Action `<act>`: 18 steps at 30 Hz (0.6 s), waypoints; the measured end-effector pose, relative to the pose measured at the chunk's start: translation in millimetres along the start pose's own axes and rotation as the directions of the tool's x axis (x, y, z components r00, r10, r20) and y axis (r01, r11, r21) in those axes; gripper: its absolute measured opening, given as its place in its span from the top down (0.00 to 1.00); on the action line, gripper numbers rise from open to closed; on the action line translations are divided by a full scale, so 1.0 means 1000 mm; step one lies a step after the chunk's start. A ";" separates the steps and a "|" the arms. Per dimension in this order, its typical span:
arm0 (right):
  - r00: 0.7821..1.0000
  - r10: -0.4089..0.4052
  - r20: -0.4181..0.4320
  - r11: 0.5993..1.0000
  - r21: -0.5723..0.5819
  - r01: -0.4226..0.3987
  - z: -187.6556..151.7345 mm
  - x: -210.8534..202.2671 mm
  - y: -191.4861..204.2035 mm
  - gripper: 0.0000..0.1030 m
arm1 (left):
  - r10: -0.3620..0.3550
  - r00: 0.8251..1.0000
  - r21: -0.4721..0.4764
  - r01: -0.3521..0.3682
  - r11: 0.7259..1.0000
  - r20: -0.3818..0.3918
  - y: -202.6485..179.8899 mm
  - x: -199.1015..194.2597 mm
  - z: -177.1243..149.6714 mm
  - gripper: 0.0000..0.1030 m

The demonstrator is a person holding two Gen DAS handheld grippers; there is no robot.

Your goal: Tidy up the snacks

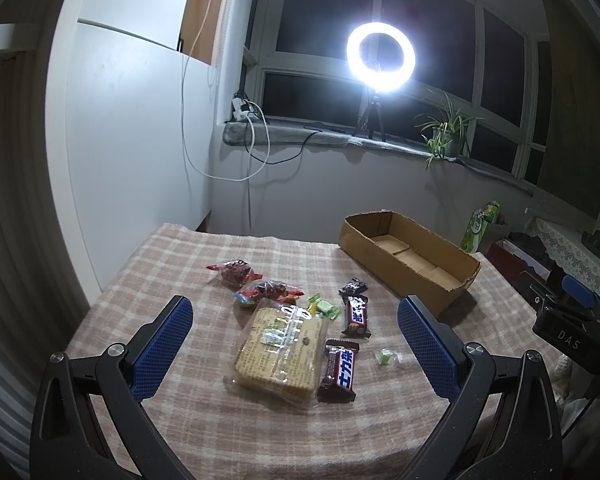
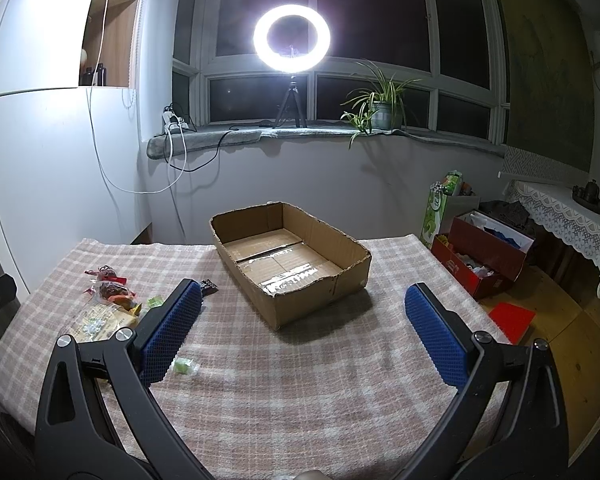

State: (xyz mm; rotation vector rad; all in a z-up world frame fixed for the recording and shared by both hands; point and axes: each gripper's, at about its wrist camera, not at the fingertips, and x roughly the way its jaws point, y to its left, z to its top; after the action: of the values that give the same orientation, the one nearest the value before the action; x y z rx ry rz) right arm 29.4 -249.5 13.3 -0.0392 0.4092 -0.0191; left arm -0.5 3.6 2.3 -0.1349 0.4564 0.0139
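Observation:
Snacks lie on a checked tablecloth [image 1: 204, 432]. A clear pack of crackers [image 1: 281, 354] lies in the middle, with two dark chocolate bars [image 1: 339, 370] [image 1: 356, 316] to its right. Two red snack bags [image 1: 233, 271] [image 1: 269, 291], green candies [image 1: 323, 307], a small dark packet [image 1: 354, 286] and one loose green candy [image 1: 387, 356] lie around them. An empty cardboard box [image 1: 410, 260] stands at the back right; it also shows in the right wrist view [image 2: 292, 264]. My left gripper [image 1: 294, 340] is open above the crackers. My right gripper [image 2: 302, 330] is open, empty, in front of the box.
A ring light [image 2: 292, 36] on a tripod and a potted plant [image 2: 382, 108] stand on the windowsill. A white wall with hanging cables [image 2: 100, 152] is at the left. Red boxes [image 2: 484, 256] and a green bag [image 2: 440, 204] sit on the floor right of the table.

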 end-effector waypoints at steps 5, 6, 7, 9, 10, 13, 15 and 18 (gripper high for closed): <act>1.000 0.000 -0.002 1.000 0.000 0.000 0.000 0.000 0.000 0.00 | -0.003 1.000 -0.003 0.003 1.000 -0.001 0.000 0.000 -0.001 0.01; 1.000 0.000 -0.003 1.000 0.000 0.000 0.001 -0.001 0.000 0.00 | -0.003 1.000 -0.004 0.003 1.000 -0.001 0.000 0.000 -0.001 0.01; 1.000 -0.001 -0.002 1.000 -0.001 0.001 0.001 0.000 0.000 0.00 | -0.003 1.000 -0.003 0.003 1.000 -0.001 0.000 0.000 -0.001 0.01; 1.000 -0.001 -0.001 1.000 0.000 0.001 0.001 -0.001 0.000 0.00 | -0.003 1.000 -0.003 0.003 1.000 -0.001 0.000 0.000 -0.001 0.01; 1.000 -0.001 0.000 1.000 0.001 0.001 0.000 -0.001 -0.001 0.00 | -0.003 1.000 -0.004 0.003 1.000 -0.001 0.000 0.000 -0.001 0.01; 1.000 -0.001 -0.001 1.000 0.000 0.001 0.000 0.000 0.000 0.00 | -0.002 1.000 -0.002 0.002 1.000 -0.001 0.000 0.000 -0.001 0.01; 1.000 0.000 -0.003 1.000 0.000 0.000 0.000 0.001 0.000 0.00 | -0.004 1.000 -0.004 0.004 1.000 -0.001 0.001 0.000 -0.001 0.01; 1.000 0.000 -0.004 1.000 0.000 0.000 0.000 0.000 -0.001 0.00 | -0.003 1.000 -0.003 0.003 1.000 -0.001 0.000 0.000 -0.001 0.01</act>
State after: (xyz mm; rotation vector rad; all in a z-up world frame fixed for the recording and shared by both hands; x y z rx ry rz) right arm 29.6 -250.0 13.6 -0.0390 0.4130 -0.0190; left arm -1.4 3.6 1.5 -0.1388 0.4576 0.0115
